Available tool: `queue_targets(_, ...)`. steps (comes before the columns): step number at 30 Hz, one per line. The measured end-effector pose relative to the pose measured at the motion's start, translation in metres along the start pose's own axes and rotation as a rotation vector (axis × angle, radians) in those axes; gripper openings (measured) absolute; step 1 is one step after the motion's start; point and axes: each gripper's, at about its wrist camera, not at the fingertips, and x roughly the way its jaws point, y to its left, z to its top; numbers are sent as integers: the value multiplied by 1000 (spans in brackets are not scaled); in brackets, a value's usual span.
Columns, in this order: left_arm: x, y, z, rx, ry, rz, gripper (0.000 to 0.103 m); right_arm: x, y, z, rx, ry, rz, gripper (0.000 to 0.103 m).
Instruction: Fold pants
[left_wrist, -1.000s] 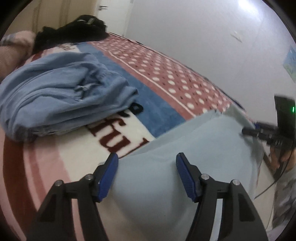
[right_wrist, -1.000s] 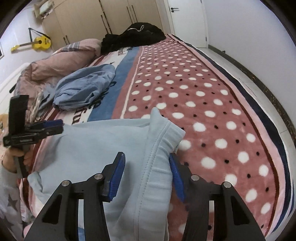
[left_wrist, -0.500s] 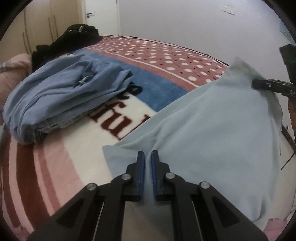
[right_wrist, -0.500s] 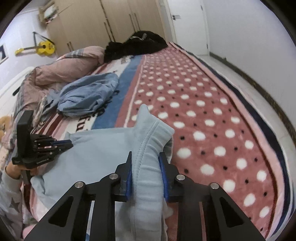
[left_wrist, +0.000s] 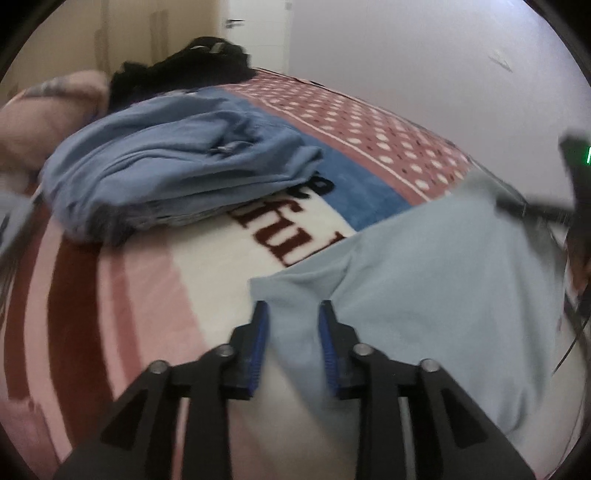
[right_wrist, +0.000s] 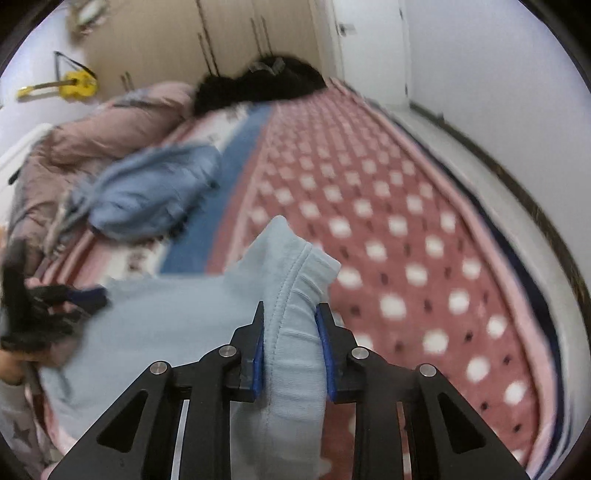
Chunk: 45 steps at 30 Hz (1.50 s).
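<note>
Pale blue pants lie spread across the near end of the bed. My left gripper is shut on the corner of the pants, cloth bunched between its blue pads. My right gripper is shut on the ribbed waistband, which sticks up past the fingertips. The right gripper shows at the right edge of the left wrist view. The left gripper shows at the left edge of the right wrist view.
A heap of darker blue clothes lies farther up the bed. A black garment and a pink duvet lie at the head. The dotted blanket runs to the right edge, with floor and wall beyond.
Both grippers closed on the pants about a second ago and keep their hold. The left gripper has drawn back, and its pads now stand wider with cloth between them.
</note>
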Motion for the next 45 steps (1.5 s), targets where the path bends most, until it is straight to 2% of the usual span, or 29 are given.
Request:
queue_targets(1, -7, 2, -1, -16, -11, 0, 41, 6, -5, -6, 22, 10, 11, 22)
queue_targets(3, -27, 4, -6, -48, -49, -10, 63, 5, -12, -13, 60, -2, 28, 28)
queue_targets(4, -37, 4, -10, -62, -68, -23, 67, 3, -13, -13, 71, -2, 28, 38)
queue_targets(7, -58, -5, -21, -69, -76, -105, 68, -12, -13, -13, 79, -20, 30, 42)
queue_targets(9, -65, -14, -33, -57, -63, -141, 68, -28, -8, -16, 71, -50, 33, 50)
queue_targets(10, -66, -20, -40, -48, -50, -145, 68, -35, -7, -19, 72, -65, 44, 57)
queue_targets(11, -63, -25, -45, -38, -27, -143, 68, -37, -5, -19, 73, -66, 49, 58)
queue_targets(14, -51, -32, -69, -21, 29, -96, 68, -38, -5, -31, 88, -37, 43, 58)
queue_targets(17, -50, -33, -92, -47, 60, -139, 68, -35, -9, -47, 98, -10, 39, 58)
queue_targets(19, -55, -39, -101, -15, 61, -131, 69, -34, -14, -58, 115, 6, 48, 59)
queue_targets(21, -58, -38, -100, -24, 63, -138, 68, -31, -22, -66, 153, 21, 84, 60)
queue_targets(23, -58, -28, -91, -87, 72, -178, 71, -31, -27, -67, 176, 22, 103, 60)
queue_targets(25, -60, -17, -81, -171, 52, -234, 81, -35, -26, -63, 183, 14, 113, 61)
queue_targets(27, -57, -7, -73, -241, 33, -294, 88, -39, -27, -59, 190, 1, 137, 69)
queue_targets(28, -50, -2, -69, -281, 42, -328, 89, -40, -28, -57, 200, 2, 154, 73)
queue_targets(30, -29, 7, -61, -357, 85, -358, 89, -35, -31, -51, 211, 32, 189, 73)
queue_targets(32, -18, 10, -59, -398, 90, -380, 89, -26, -30, -49, 196, 67, 208, 73)
queue_targets(35, -5, 8, -51, -412, 64, -387, 89, -4, -25, -48, 167, 134, 271, 74)
queue_targets(37, 1, 6, -46, -431, 66, -394, 89, 3, -21, -48, 146, 133, 274, 74)
queue_targets(38, 2, 5, -44, -436, 66, -397, 89, 5, -20, -47, 149, 126, 286, 70)
queue_targets(39, 5, 0, -40, -433, 66, -410, 86, 6, -19, -47, 155, 124, 300, 65)
queue_targets(40, 6, -3, -38, -431, 70, -426, 75, 8, -17, -46, 158, 124, 320, 55)
queue_targets(41, 8, -6, -37, -433, 77, -435, 69, 10, -13, -45, 154, 127, 329, 50)
queue_targets(43, 12, -15, -35, -430, 96, -442, 47, 11, -5, -44, 122, 126, 305, 40)
queue_targets(44, 12, -18, -33, -424, 99, -434, 40, 11, -1, -44, 104, 124, 296, 38)
queue_targets(45, 11, -20, -33, -423, 97, -416, 27, 9, 2, -44, 97, 120, 292, 33)
